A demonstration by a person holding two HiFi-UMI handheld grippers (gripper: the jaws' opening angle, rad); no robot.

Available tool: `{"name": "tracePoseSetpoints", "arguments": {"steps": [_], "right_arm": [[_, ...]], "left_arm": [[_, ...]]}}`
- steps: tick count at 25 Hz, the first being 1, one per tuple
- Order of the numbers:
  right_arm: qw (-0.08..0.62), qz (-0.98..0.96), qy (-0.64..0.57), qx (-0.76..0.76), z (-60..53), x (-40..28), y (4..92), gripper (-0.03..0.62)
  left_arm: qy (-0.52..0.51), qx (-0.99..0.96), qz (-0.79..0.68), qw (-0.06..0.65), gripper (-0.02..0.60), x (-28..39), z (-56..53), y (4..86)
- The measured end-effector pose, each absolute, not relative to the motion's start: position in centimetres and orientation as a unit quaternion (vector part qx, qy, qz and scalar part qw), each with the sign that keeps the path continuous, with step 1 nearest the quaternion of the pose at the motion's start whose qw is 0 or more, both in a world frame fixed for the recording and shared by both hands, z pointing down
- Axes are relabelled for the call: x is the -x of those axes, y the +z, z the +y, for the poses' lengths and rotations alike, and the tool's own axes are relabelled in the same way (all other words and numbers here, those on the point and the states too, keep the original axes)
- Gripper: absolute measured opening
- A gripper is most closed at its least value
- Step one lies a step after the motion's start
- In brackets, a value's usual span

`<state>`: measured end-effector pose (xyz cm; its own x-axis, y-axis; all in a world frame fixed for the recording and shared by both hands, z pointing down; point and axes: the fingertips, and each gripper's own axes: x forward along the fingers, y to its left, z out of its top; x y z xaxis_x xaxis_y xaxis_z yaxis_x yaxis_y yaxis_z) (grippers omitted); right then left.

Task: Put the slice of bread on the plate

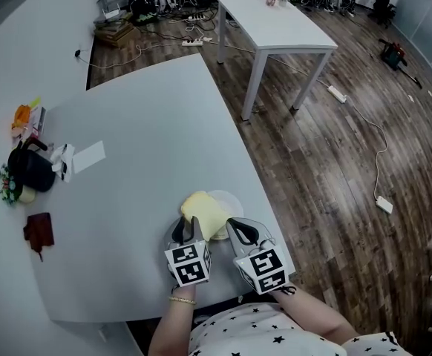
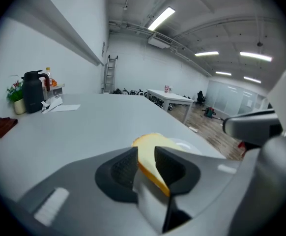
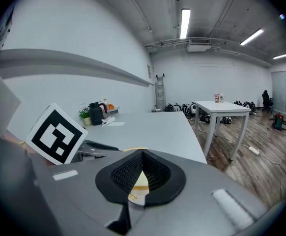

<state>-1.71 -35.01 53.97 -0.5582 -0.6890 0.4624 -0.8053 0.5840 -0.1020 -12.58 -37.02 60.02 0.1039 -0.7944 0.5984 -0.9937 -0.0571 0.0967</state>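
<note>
A pale slice of bread (image 1: 201, 208) with an orange crust lies tilted, its far part over the left rim of a small white plate (image 1: 232, 199) near the table's front edge. My left gripper (image 1: 188, 227) stands at the slice's near edge. In the left gripper view the bread (image 2: 150, 144) sits between the jaws of that gripper (image 2: 144, 160), which stand apart and do not visibly squeeze it; the plate (image 2: 192, 145) shows just beyond. My right gripper (image 1: 241, 225) hovers beside the plate, its pads (image 3: 142, 156) meeting with nothing held; a bit of bread (image 3: 139, 182) shows below them.
At the table's far left stand a black kettle (image 1: 32, 169), a small plant (image 1: 8, 185), a sheet of paper (image 1: 88, 156) and a dark red cloth (image 1: 39, 230). The table edge (image 1: 264, 199) runs just right of the plate. A white table (image 1: 275, 21) stands across the wooden floor.
</note>
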Motion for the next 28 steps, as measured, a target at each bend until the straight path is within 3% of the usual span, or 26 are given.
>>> {"name": "tracePoseSetpoints", "arguments": {"steps": [6, 28], "right_arm": [[0.186, -0.877, 0.143, -0.419, -33.6, 2.1, 53.7, -0.002], [0.172, -0.891, 0.116, -0.405, -26.6, 1.4, 52.3, -0.002]], "left_arm": [[0.193, -0.699, -0.643, 0.247, 0.009, 11.8, -34.2, 57.7], [0.147, -0.717, -0.638, 0.241, 0.008, 10.3, -26.8, 54.4]]}}
